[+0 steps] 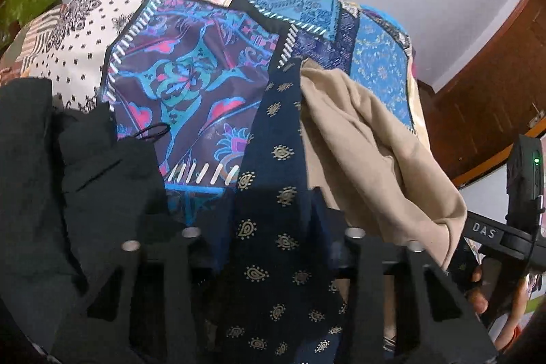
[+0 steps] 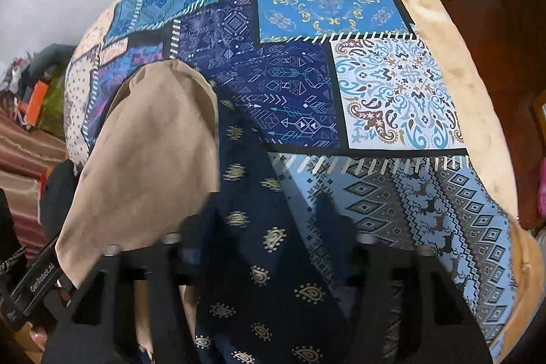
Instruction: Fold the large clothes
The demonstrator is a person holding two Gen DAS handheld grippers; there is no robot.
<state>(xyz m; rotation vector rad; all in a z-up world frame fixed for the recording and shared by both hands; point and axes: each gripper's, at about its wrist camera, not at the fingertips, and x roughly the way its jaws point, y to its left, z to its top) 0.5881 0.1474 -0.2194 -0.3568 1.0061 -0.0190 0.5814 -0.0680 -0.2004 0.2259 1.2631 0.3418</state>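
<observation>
My left gripper [image 1: 273, 261] is matte black plastic: its angular linkage arms have triangular cut-outs, each capped by a round silver pin [image 1: 191, 232]. My right gripper [image 2: 269, 265] has the same black frame and silver pins. In the left wrist view the other unit shows white "DAS" lettering [image 1: 483, 230] and a small green light [image 1: 536, 161], with bare fingers [image 1: 477, 294] of my hand around it. The right wrist view shows a white "GenRobot.AI" label [image 2: 41, 278].

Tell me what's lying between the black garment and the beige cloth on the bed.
In the left wrist view, bare patchwork bedspread and the navy paisley garment lie between the black garment and beige cloth.
</observation>
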